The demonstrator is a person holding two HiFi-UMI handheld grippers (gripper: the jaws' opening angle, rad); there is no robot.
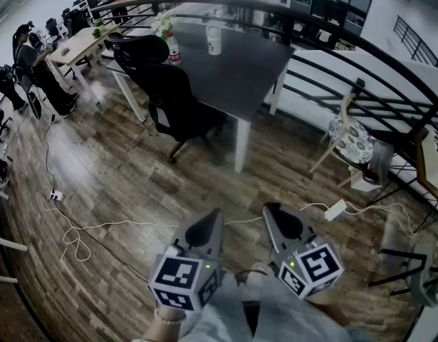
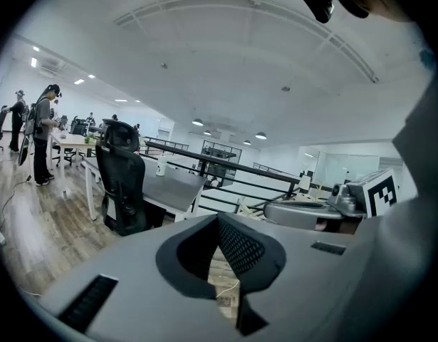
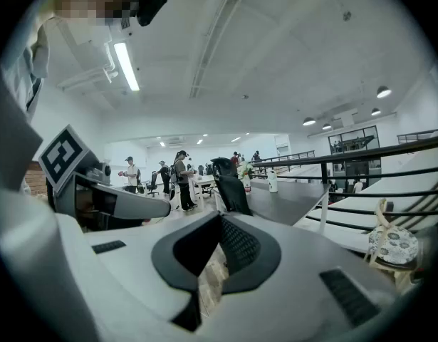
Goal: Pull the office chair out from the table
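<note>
A black office chair [image 1: 169, 91] stands pushed in at the near-left side of a dark grey table [image 1: 240, 66]; it also shows in the left gripper view [image 2: 122, 180] and small in the right gripper view [image 3: 231, 184]. Both grippers hang low in front of me, well short of the chair. My left gripper [image 1: 208, 226] is shut with nothing in it, jaws together in its own view [image 2: 217, 258]. My right gripper [image 1: 279, 223] is shut and empty too [image 3: 220, 251].
A white bottle [image 1: 214, 40], a red-capped bottle [image 1: 174, 50] and flowers [image 1: 164, 24] stand on the table. A black railing [image 1: 347, 84] curves behind it. A small round stool [image 1: 350, 144] is right. White cables and a power strip [image 1: 335, 209] lie on the wood floor. People stand far left.
</note>
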